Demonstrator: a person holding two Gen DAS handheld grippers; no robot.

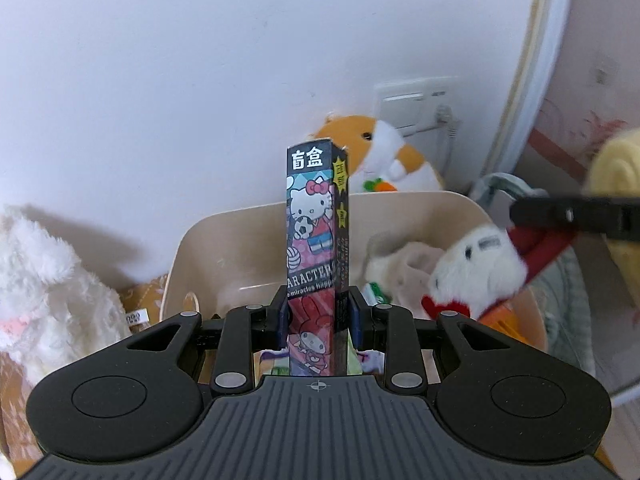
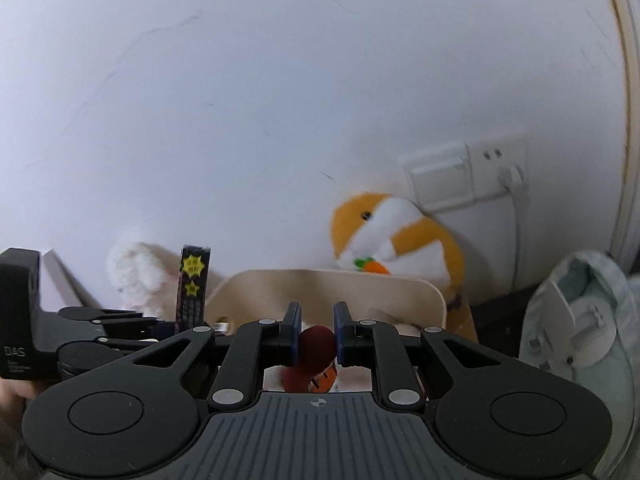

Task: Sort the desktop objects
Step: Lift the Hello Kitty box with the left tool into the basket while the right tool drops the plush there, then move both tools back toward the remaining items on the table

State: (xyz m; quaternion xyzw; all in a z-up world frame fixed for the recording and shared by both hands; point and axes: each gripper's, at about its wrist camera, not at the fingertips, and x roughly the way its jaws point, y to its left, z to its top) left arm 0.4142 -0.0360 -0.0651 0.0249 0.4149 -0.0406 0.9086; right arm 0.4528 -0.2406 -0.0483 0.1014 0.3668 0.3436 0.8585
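A tall, narrow cartoon-printed box [image 1: 312, 240] stands upright between my left gripper's [image 1: 319, 304] pads, which are shut on its lower part. It hangs over the near side of a beige bin [image 1: 400, 204]. My right gripper [image 2: 317, 314] is shut on a dark red strap [image 2: 315, 346]. In the left wrist view that gripper [image 1: 572, 214] reaches in from the right, and the red strap [image 1: 536, 250] leads down to a small white plush toy [image 1: 476, 270] over the bin's right half. The right wrist view shows the left gripper [image 2: 120, 320] and its box [image 2: 194, 284] at left.
An orange-and-white hamster plush [image 1: 384, 152] with a carrot leans on the wall behind the bin. A fluffy white plush [image 1: 44, 292] sits to the left. A wall socket [image 1: 416, 104], a yellow plush [image 1: 616, 176] and a pale green object [image 2: 580, 316] are to the right.
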